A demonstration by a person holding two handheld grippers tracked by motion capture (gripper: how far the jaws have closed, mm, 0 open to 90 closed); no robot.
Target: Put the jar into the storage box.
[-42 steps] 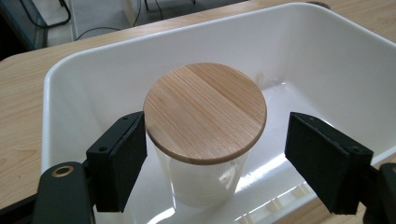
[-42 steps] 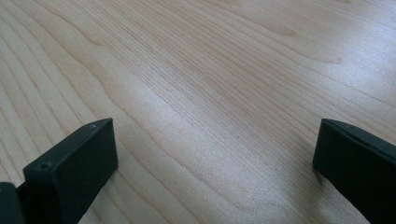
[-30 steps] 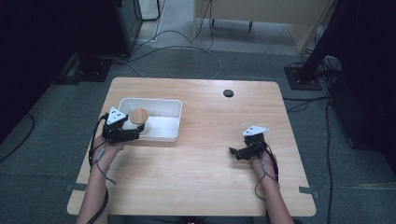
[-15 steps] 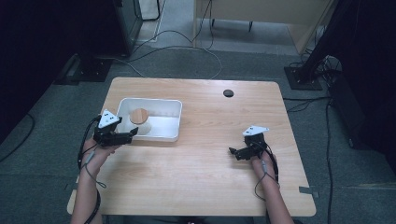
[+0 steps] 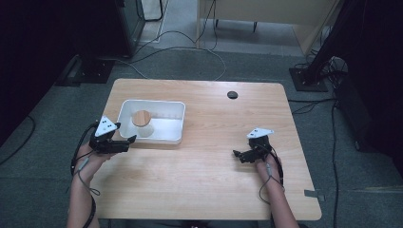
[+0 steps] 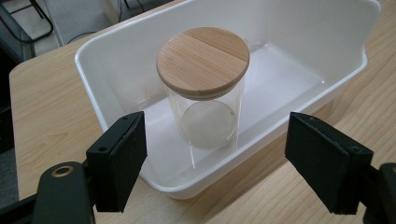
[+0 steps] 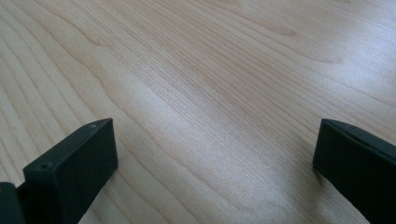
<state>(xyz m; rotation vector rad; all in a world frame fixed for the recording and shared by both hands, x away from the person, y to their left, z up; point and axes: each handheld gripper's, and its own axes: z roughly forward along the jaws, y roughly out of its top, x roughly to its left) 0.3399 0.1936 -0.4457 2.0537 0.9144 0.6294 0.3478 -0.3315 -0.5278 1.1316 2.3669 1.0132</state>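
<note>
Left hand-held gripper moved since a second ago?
Yes. The left hand-held gripper backed off the white tray, toward the table's left edge, jaws open and empty.

black two-jaw grippers [image 5: 129,141], grey triangular top plates, trailing cables.

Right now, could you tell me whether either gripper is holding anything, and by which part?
Nothing is held. The left gripper is open, short of the clear glass jar with the round wooden lid in the white plastic bin; the right gripper is open over bare table.
</note>
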